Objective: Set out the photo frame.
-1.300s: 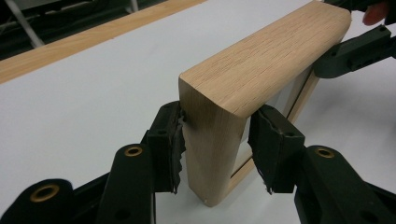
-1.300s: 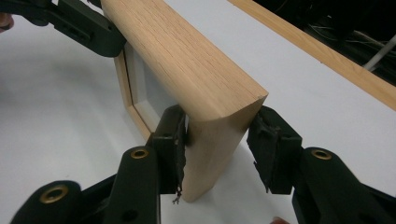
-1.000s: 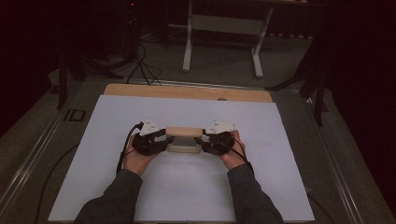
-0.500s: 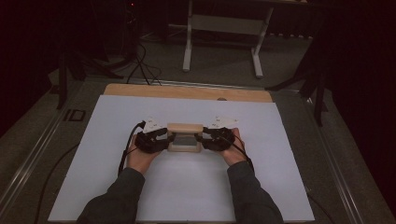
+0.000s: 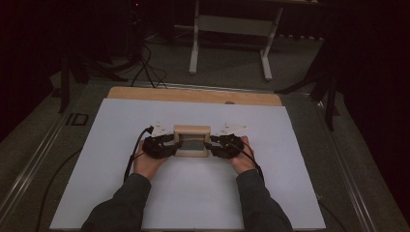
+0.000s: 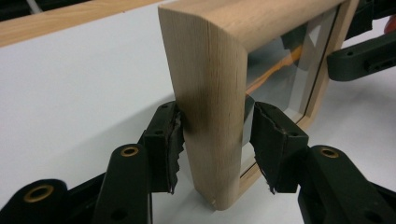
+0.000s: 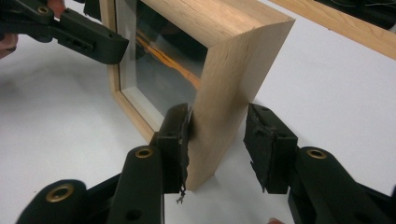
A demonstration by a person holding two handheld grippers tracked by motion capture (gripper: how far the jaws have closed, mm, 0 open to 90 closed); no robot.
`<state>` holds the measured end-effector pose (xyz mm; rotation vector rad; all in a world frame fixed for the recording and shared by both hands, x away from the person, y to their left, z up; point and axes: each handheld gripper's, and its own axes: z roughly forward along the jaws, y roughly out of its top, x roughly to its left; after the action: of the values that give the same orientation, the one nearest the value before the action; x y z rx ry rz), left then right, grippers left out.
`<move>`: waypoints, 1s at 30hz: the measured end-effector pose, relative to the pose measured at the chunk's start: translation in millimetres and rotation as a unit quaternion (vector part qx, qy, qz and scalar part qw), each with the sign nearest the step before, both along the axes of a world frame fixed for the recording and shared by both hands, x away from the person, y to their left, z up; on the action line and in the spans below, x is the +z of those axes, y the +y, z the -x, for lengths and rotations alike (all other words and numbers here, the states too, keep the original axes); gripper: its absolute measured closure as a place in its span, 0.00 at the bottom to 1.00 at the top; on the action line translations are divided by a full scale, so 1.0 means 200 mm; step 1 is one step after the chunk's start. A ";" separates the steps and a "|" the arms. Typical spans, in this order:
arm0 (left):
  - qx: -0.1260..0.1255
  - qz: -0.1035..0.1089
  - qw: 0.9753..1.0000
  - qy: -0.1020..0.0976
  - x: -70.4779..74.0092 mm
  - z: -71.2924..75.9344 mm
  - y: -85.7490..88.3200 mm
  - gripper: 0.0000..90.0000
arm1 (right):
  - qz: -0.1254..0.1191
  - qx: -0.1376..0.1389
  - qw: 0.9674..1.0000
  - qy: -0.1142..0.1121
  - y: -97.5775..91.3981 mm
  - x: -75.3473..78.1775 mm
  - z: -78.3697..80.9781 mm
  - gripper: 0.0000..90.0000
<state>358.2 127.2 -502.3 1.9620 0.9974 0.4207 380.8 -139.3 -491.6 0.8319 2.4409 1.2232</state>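
A light wooden picture frame (image 5: pixel 192 130) with a glass pane stands on edge on the white sheet, between my two hands. My left gripper (image 5: pixel 174 144) straddles its left side. In the left gripper view one pad touches the wood (image 6: pixel 210 93) and the other pad (image 6: pixel 268 140) stands a little off it. My right gripper (image 5: pixel 210 144) straddles the frame's right side (image 7: pixel 233 70). Its jaws have just been closing with the frame between them; one pad rests on the wood and a gap remains at the other pad (image 7: pixel 264 144).
The white sheet (image 5: pixel 193 203) covers the table, with a wooden strip (image 5: pixel 193 95) along its far edge. Beyond it stand a white metal stand (image 5: pixel 229 29) and dark stand legs, and cables (image 5: pixel 145 67) lie on the floor. A cable trails from the left gripper.
The frame has tipped so that its glass pane now shows from above. Both hands have come slightly nearer with it.
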 end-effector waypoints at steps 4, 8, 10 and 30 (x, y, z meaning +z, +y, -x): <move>-0.005 -0.001 1.000 0.002 0.00 0.00 -0.01 0.60 | -0.002 -0.004 1.000 0.002 -0.01 0.00 -0.01 0.66; -0.004 -0.001 1.000 0.002 -0.01 0.00 -0.01 0.60 | -0.003 -0.007 1.000 0.006 -0.02 -0.01 -0.01 0.66; -0.003 0.002 1.000 0.003 -0.01 0.00 -0.01 0.60 | -0.001 -0.007 1.000 0.006 -0.01 -0.01 -0.01 0.65; 0.000 0.013 1.000 0.008 -0.02 -0.02 0.00 0.61 | -0.034 -0.005 0.998 0.045 0.00 -0.06 -0.05 0.47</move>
<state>362.2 127.7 -506.1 1.9461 1.0072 0.3908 390.7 -138.4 -503.2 0.9367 2.4735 1.2986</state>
